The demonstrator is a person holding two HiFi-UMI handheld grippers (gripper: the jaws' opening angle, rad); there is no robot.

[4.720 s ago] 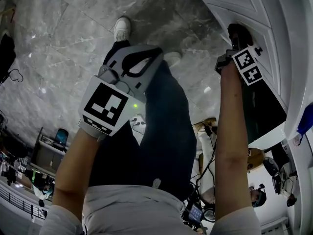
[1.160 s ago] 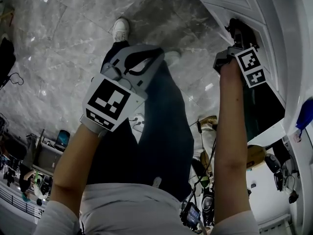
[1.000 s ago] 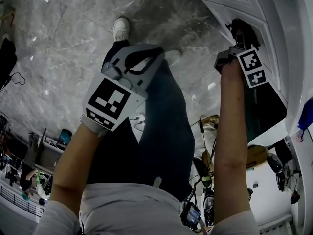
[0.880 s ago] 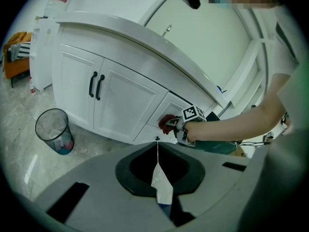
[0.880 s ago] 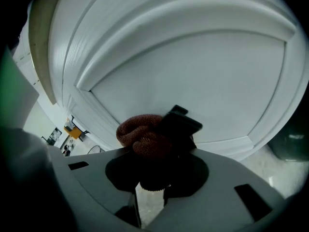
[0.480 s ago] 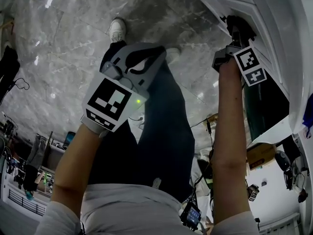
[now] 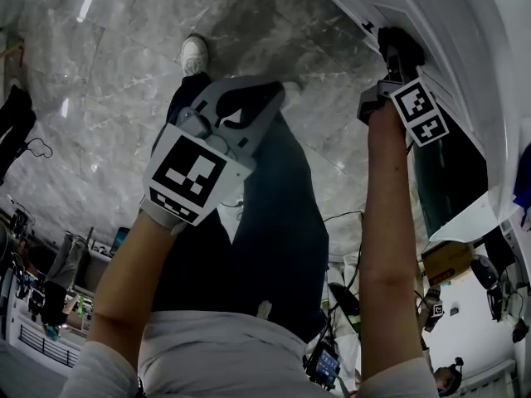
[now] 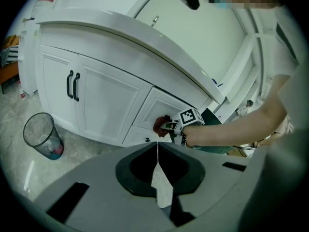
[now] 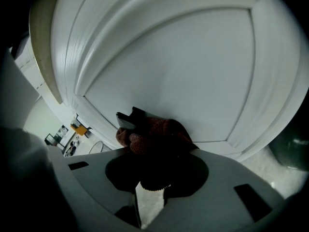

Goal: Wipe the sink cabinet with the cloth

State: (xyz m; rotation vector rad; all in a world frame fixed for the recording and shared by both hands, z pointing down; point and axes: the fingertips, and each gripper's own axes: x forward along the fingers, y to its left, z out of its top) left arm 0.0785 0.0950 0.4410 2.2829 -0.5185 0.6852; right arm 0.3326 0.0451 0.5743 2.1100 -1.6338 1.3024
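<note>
Right now the white panelled sink cabinet (image 8: 104,108) takes up most of what I see, with its curved top overhanging the doors. A wire-mesh waste bin (image 8: 41,137) stands just in front of the cabinet, below the double doors that carry a pair of black bar handles (image 8: 73,85).

My left gripper (image 8: 157,151) hangs well away from the cabinet, out over my legs. Its jaws are pressed together along a thin seam with nothing between them.

My right gripper (image 9: 149,134) is up against the cabinet at the recessed flat panel (image 9: 183,76) of a door. Its jaws are clamped on a bunched reddish-brown terry cloth (image 9: 157,132). The cloth bulges out past the jaw tips and touches the lower part of that panel, near its bottom moulding. From the left gripper view the cloth (image 8: 159,124) sits at the cabinet's front, just above a small black knob (image 8: 147,139).
</note>
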